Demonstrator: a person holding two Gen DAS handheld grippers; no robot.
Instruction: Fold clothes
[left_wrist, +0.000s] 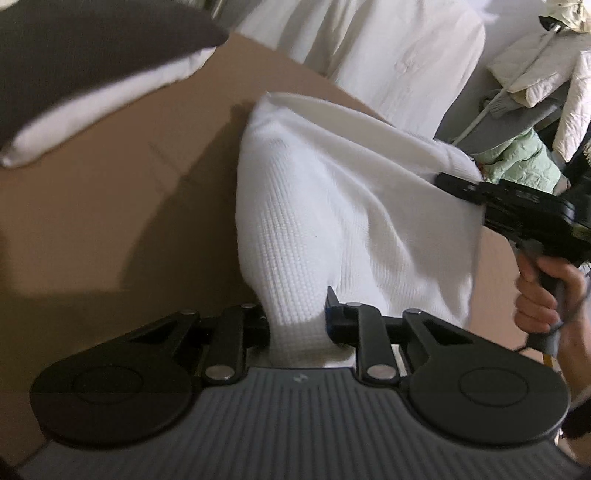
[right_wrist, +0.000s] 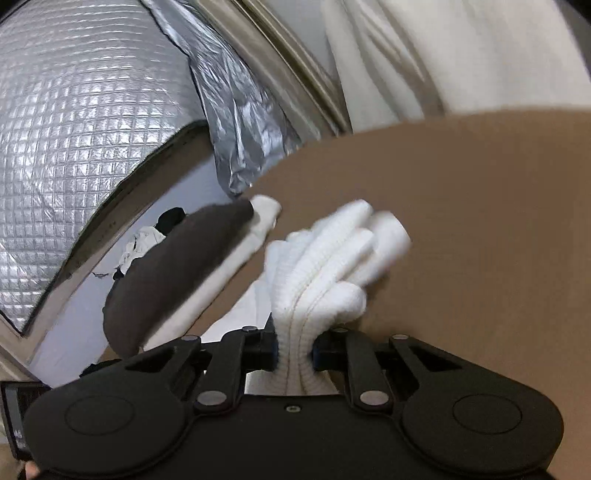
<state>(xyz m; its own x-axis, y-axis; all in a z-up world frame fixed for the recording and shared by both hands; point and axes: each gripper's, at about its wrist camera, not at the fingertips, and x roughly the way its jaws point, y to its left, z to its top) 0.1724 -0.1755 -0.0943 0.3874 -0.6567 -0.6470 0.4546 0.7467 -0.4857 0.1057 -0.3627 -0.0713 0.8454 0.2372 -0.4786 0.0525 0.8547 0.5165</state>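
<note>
Between both claws' jaws, left claw (left_wrist: 297, 325) and right claw (right_wrist: 294, 350), hangs the white knit garment (left_wrist: 332, 206).

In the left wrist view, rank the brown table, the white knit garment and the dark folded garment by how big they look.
1. Brown table
2. White knit garment, near the camera
3. Dark folded garment, cut off by the frame edge
</note>
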